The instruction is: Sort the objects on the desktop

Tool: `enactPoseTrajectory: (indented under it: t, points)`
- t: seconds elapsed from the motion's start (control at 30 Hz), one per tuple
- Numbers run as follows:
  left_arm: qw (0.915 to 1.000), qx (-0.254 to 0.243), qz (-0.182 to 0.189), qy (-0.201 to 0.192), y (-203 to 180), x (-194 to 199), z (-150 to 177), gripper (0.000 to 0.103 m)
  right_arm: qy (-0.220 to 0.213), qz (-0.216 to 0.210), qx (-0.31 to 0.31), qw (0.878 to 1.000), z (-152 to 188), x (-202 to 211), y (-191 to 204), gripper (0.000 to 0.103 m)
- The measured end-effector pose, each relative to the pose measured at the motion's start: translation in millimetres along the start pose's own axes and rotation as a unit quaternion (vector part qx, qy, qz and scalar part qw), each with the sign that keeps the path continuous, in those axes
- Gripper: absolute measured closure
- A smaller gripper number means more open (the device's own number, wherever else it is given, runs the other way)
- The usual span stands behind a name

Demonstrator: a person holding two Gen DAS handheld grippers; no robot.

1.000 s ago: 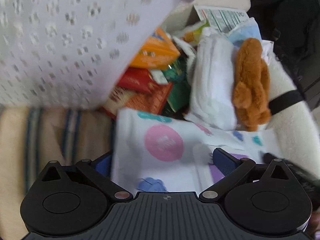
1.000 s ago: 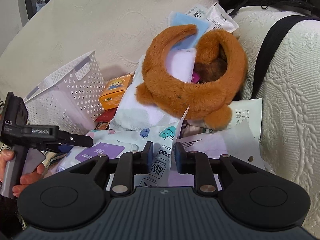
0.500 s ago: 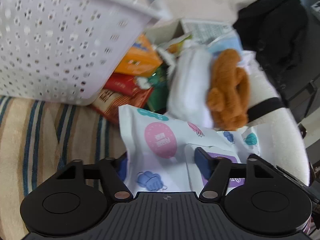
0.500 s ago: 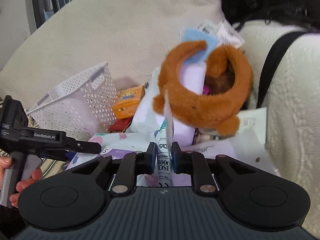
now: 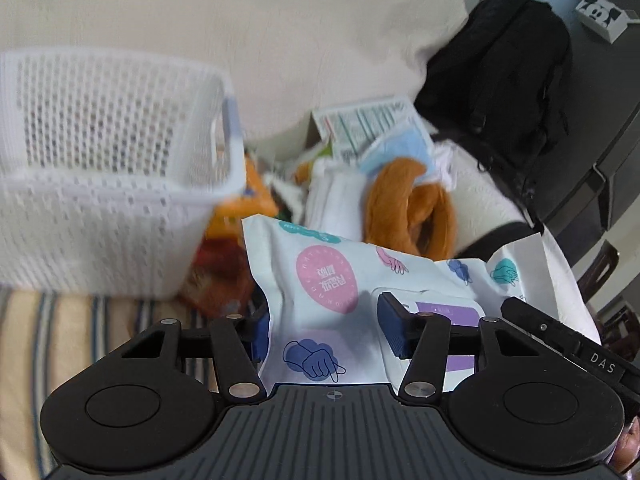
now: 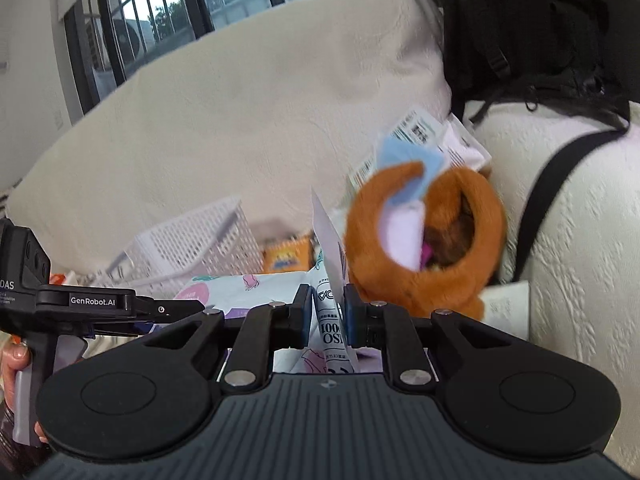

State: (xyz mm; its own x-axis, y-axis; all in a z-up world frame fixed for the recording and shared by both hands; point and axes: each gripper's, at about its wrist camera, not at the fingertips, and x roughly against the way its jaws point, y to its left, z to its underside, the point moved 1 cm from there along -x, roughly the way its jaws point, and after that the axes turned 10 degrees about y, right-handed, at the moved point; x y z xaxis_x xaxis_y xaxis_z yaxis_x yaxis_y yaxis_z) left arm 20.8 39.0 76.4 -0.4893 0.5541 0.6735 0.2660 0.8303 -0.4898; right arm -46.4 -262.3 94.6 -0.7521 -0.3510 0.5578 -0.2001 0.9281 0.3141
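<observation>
- Left wrist view: left gripper (image 5: 324, 334) has its fingers on either side of a wipes pack (image 5: 360, 292), the soft white one with coloured hand prints. The right pad presses the pack's top face by the purple flap; the left pad is half hidden behind the pack's edge. Reads as a loose grasp on the pack, though contact on the left side is not clear.
- Ahead and left of the fingers: white basket (image 5: 112, 184), blurred, standing on a striped cloth (image 5: 64, 336). Between basket and pack lie orange and red snack packets (image 5: 224, 248).
- Ahead and right of the fingers: furry brown headband (image 5: 408, 208).
- Right wrist view: right gripper (image 6: 328, 312) clenched on the thin end seam of the same wipes pack (image 6: 331, 312), which stands up edgewise between the pads.
- Basket (image 6: 192, 244) sits ahead and left of these fingers; headband (image 6: 424, 236) just ahead and right, close behind the pack.
- Step in hand, as judged: pack lifted by both grippers, bound for the basket.
- Next move calls for carrying it leftward over the rim, both ends level, then releasing together; the soft pack may sag or snag the rim.
</observation>
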Motion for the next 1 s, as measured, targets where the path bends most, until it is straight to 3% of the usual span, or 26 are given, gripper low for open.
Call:
enactPoseTrajectory:
  t: [0.13, 0.3, 0.53, 0.63, 0.77, 0.83, 0.87, 0.9, 0.97, 1.0]
  points:
    - [0.9992, -0.008, -0.028, -0.027, -3.2, 27.1, -36.7, 0.040, -0.021, -0.022, -0.002, 1.000, -37.0, -8.6, 16.2, 0.084]
    - [0.9931, -0.016, -0.090, -0.073, 4.1, 70.3, -95.3, 0.040, -0.043, -0.063, -0.002, 0.997, -90.7, -40.2, 51.2, 0.084]
    - [0.9757, 0.005, -0.189, -0.110, 68.3, 106.8, -150.7, 0.040, -0.042, -0.113, 0.027, 0.992, -133.2, -126.4, 119.4, 0.084]
    - [0.9670, 0.022, -0.235, -0.096, 106.9, 92.7, -160.8, 0.040, -0.016, -0.112, 0.048, 0.992, -129.5, -176.3, 143.7, 0.084]
    - [0.9551, 0.038, -0.292, -0.036, 155.8, 39.6, -157.5, 0.041, 0.032, -0.070, 0.099, 0.992, -112.4, -240.0, 163.3, 0.081]
    - [0.9430, 0.047, -0.329, -0.012, 175.1, 14.4, -152.5, 0.042, 0.067, -0.044, 0.141, 0.987, -102.0, -265.1, 170.2, 0.074]
    - [0.9364, 0.044, -0.348, 0.001, 181.8, 4.3, -150.2, 0.035, 0.079, -0.036, 0.163, 0.983, -96.5, -271.8, 172.4, 0.074]
    - [0.9310, 0.036, -0.363, 0.007, 187.9, -0.8, -147.2, 0.038, 0.075, -0.033, 0.177, 0.981, -93.6, -270.8, 173.6, 0.074]
    - [0.9299, 0.023, -0.367, 0.014, 187.1, -8.0, -141.7, 0.035, 0.055, -0.044, 0.190, 0.979, -93.7, -259.4, 173.3, 0.062]
    - [0.9336, 0.020, -0.357, 0.013, 185.9, -5.2, -139.6, 0.034, 0.045, -0.035, 0.191, 0.980, -93.5, -254.1, 174.7, 0.045]
